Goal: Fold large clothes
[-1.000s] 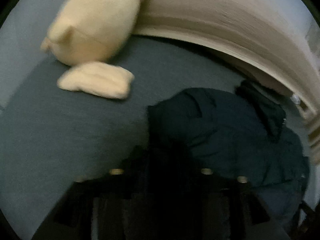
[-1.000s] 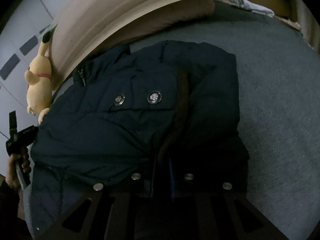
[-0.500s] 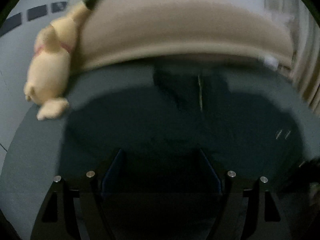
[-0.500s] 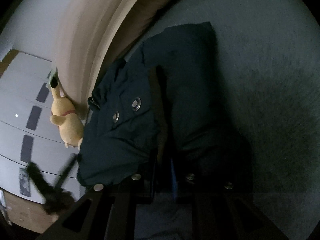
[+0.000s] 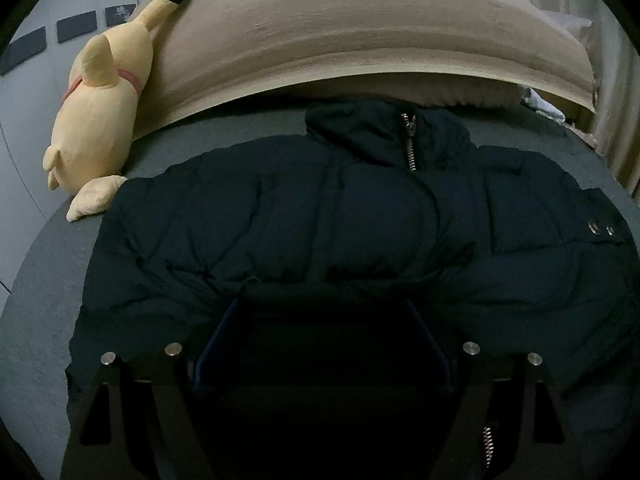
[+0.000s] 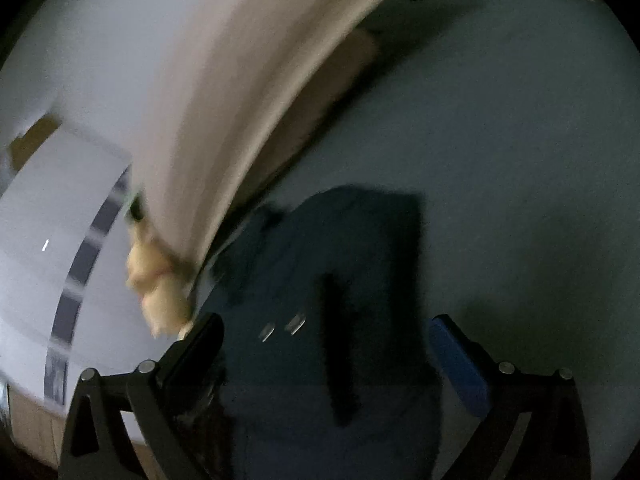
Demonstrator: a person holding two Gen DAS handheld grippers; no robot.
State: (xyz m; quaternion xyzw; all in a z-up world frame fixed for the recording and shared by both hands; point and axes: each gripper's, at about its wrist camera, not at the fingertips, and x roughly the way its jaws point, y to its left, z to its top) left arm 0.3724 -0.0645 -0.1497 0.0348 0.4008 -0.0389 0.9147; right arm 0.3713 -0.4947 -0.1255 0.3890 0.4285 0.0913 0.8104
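Observation:
A dark navy padded jacket (image 5: 320,216) lies on the grey bed, collar and zipper (image 5: 410,140) toward the headboard, both sleeves folded in across the body. My left gripper (image 5: 320,312) is open and empty above the jacket's near hem. In the blurred right wrist view the jacket (image 6: 340,300) lies below my right gripper (image 6: 324,328), which is open and empty, its jaws wide apart over the fabric.
A yellow plush toy (image 5: 100,100) leans against the beige padded headboard (image 5: 360,40) at the left; it also shows in the right wrist view (image 6: 156,284). The grey bed cover (image 6: 500,160) stretches to the right. White wardrobe doors (image 6: 48,240) stand to the left.
My right gripper has opened and let go of the jacket, then lifted and swung. My left gripper opened earlier and has drawn back to face the jacket squarely.

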